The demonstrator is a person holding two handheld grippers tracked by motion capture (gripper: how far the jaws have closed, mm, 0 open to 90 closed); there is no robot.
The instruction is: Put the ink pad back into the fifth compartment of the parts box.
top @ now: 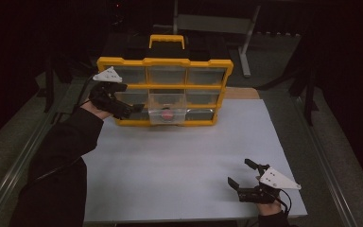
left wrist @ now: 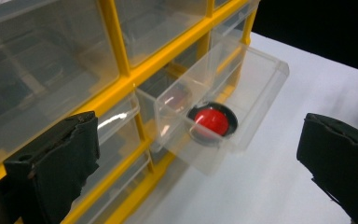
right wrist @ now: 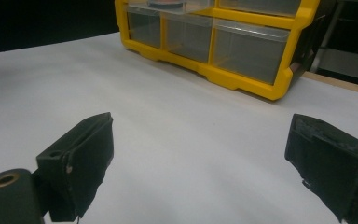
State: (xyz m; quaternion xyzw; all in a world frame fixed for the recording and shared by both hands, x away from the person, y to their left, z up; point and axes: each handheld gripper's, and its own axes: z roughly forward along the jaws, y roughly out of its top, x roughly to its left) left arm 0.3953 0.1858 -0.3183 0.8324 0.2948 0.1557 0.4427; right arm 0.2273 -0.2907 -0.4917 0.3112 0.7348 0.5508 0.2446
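At the desk's far edge, my left gripper (top: 133, 108), jaws released, hovered beside the pulled-out clear plastic drawer (left wrist: 223, 100); a careless nudge could spill its red dome-shaped button (left wrist: 212, 121).

Sat dim all round, lit only on the white tabletop (top: 179, 161) under the left gripper (top: 133, 101) and the right gripper (top: 239, 171). Well beyond the left gripper, showed a grey metal stand (top: 248, 42) against blackness. Farther out than the right gripper, had a wooden strip (top: 241, 93) along the tabletop's far edge. Outward of the left gripper, ran a pale rail (top: 23, 163) over grey floor (top: 4, 137).
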